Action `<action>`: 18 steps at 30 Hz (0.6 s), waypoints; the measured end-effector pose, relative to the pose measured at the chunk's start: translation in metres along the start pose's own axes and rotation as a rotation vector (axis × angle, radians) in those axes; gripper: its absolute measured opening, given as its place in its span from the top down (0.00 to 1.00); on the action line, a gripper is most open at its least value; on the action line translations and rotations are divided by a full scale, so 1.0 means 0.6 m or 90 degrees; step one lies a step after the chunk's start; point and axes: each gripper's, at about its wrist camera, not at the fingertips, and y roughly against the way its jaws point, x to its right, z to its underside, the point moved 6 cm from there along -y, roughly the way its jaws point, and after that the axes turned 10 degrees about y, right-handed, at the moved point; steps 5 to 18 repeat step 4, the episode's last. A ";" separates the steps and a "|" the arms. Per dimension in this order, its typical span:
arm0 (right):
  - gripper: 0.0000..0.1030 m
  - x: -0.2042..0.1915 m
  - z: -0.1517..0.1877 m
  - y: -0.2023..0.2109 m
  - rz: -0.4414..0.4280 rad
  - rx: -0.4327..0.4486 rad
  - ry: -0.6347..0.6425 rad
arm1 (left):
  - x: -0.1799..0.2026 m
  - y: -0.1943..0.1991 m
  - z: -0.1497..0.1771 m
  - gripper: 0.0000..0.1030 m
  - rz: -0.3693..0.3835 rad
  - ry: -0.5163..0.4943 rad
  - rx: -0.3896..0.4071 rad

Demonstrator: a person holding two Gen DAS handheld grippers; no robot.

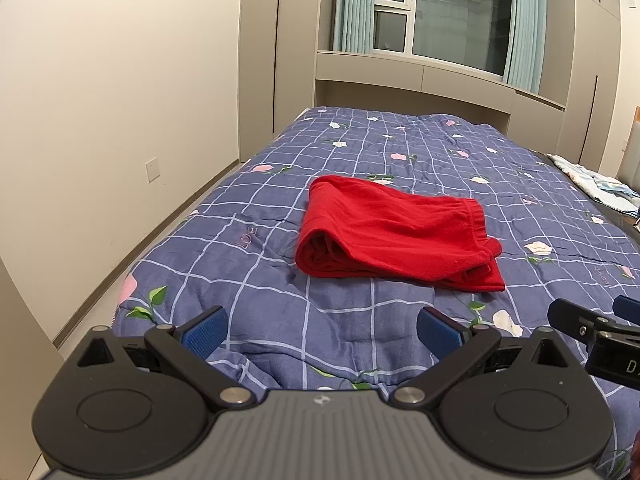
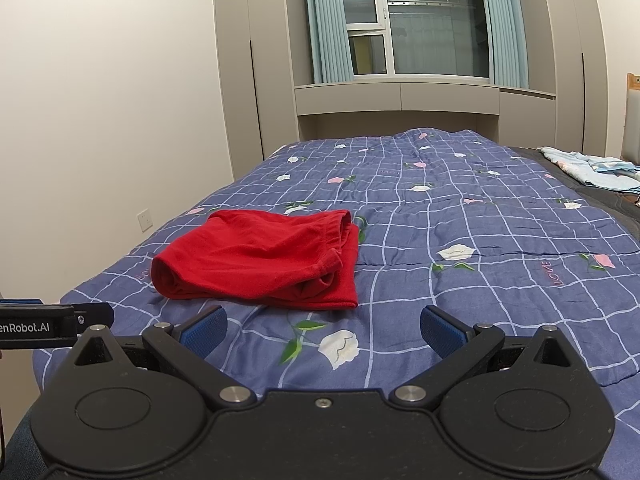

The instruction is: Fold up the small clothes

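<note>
The bed (image 2: 480, 240) fills most of the room ahead, spread with a blue checked quilt (image 1: 360, 160) dotted with flowers, and behind it stand pale cupboards and a curtained window (image 2: 420, 32). At the far right edge of the bed lies a heap of light blue cloth (image 2: 592, 168), well apart from the work.

On the quilt, toward the near end, rests the red garment (image 1: 396, 232). It looks already folded over on itself: layers show at the near edge, a rounded fold sits on its left, and a gathered waistband (image 1: 476, 216) lies on its right. It appears to be shorts, though I can't be sure.

The left hand-held gripper (image 1: 320, 332) hangs just short of the garment with its jaws spread wide, holding nothing. The right hand-held gripper (image 2: 324, 332) is beside it, also spread and empty, the garment ahead and to its left. Neither touches the cloth.

I judge the fold is either complete or one fold short. If another fold is wanted, the next move calls for both to come down on the near corners, pinch through all the layers, and carry them across evenly; the stacked layers could slip if only the top one is caught.
</note>
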 end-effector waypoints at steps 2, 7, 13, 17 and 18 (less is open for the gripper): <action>0.01 0.000 0.000 0.000 0.000 0.000 0.000 | 0.000 0.000 0.001 0.01 0.000 -0.001 -0.001; 0.01 0.000 0.001 0.001 0.000 0.000 0.000 | 0.001 0.000 0.001 0.01 -0.001 -0.002 -0.002; 0.01 0.000 0.001 0.001 0.000 0.000 0.000 | 0.001 0.000 0.001 0.01 -0.001 -0.002 -0.002; 0.01 0.000 0.001 0.001 0.000 0.000 0.000 | 0.001 0.000 0.001 0.01 -0.001 -0.002 -0.002; 0.01 0.000 0.001 0.001 0.000 0.000 0.000 | 0.001 0.000 0.001 0.01 -0.001 -0.002 -0.002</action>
